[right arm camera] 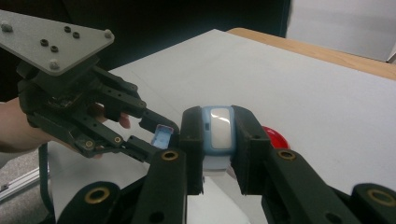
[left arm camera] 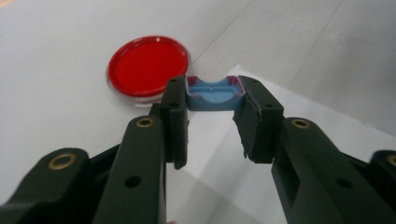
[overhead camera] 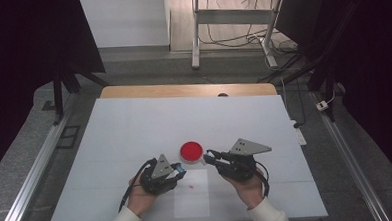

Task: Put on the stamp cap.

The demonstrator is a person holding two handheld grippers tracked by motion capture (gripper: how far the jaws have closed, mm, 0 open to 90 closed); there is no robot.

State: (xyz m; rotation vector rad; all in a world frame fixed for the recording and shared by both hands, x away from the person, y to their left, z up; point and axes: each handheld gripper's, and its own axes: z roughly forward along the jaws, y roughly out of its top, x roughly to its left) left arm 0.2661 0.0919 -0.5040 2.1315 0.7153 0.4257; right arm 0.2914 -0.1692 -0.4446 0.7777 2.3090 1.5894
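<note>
The left gripper (left arm camera: pixel 211 100) pinches a small blue cap (left arm camera: pixel 214 94) and the right gripper (right arm camera: pixel 219 135) pinches a blue box (right arm camera: pixel 218 130), so near the middle of the high view bring them together slowly and straight.

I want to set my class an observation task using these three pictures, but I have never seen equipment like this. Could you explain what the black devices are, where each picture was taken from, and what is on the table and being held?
A person sits at a white table holding a hand tool in each hand: black two-jaw grippers, squeezed by hand, each carrying a small camera.

The wide picture comes from a fixed camera above. It shows the left gripper and the right gripper.

The other two pictures look along each gripper's own jaws. The left gripper holds a small blue piece with a curved notch. The right gripper holds a blue and white block; what it is I cannot tell.

On the table lies a round red dish, next to a paler rectangular sheet.
</note>
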